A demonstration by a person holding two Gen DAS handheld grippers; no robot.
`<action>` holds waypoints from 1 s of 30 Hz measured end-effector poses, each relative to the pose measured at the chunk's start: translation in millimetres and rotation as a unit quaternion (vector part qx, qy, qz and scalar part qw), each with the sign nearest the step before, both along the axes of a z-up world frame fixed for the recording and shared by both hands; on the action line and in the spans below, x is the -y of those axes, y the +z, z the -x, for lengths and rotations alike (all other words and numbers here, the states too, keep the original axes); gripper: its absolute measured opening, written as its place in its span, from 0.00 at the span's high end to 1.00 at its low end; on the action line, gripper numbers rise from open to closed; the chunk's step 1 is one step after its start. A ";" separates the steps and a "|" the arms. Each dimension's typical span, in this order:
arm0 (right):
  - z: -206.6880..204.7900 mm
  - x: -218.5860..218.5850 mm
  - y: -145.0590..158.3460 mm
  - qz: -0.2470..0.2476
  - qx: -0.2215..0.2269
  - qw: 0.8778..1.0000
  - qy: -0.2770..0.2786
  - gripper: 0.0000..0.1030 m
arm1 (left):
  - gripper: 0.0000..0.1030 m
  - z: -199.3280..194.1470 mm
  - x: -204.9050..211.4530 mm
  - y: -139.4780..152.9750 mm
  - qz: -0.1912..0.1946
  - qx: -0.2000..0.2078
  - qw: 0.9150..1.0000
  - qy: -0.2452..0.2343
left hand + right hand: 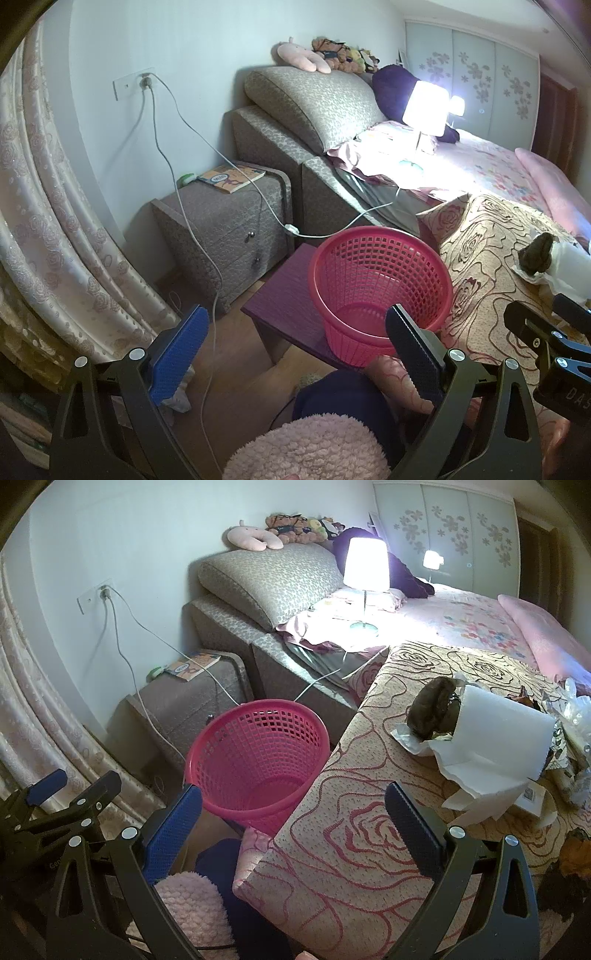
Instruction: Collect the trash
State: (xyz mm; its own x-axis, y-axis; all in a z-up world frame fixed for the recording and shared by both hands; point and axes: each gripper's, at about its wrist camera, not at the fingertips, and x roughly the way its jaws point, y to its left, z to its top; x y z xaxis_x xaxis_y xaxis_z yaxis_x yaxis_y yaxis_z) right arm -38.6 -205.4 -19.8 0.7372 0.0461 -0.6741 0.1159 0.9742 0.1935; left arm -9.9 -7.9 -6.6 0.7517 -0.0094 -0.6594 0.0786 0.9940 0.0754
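Far left, close by: a pale rose-patterned curtain (55, 221). Ahead-left, against the wall: a grey patterned nightstand (221, 229), topped with a book (232, 178) and a small green object (185, 178) just beside it. Higher on the wall, a white socket (133, 83), with pale cables (173, 170) trailing down past the nightstand toward the wooden floor (236, 354). Straight ahead, low: a purple stool (288, 295). Beyond, a padded grey headboard cushion (314, 103), with plush toys (343, 51) lined up on top. Ahead-right: a lit lamp (365, 565) standing on the pink sheet (498, 173). Nearest on the right, a beige rose-patterned cover (351, 830). Far back right, wardrobe doors (443, 528) with flower decals.
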 end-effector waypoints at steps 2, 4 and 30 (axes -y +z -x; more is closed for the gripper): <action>1.5 -0.1 0.7 0.000 0.001 1.000 0.000 0.06 | 0.10 -0.1 -0.1 -0.9 0.000 0.000 1.000 0.001; 1.7 0.2 0.6 0.000 0.001 1.000 -0.001 0.06 | 0.10 -0.1 -0.1 -0.6 0.000 -0.001 1.000 0.000; 45.8 111.2 39.2 0.011 0.007 0.992 -0.124 0.06 | 0.10 0.5 58.2 0.6 0.008 -0.024 0.996 -0.085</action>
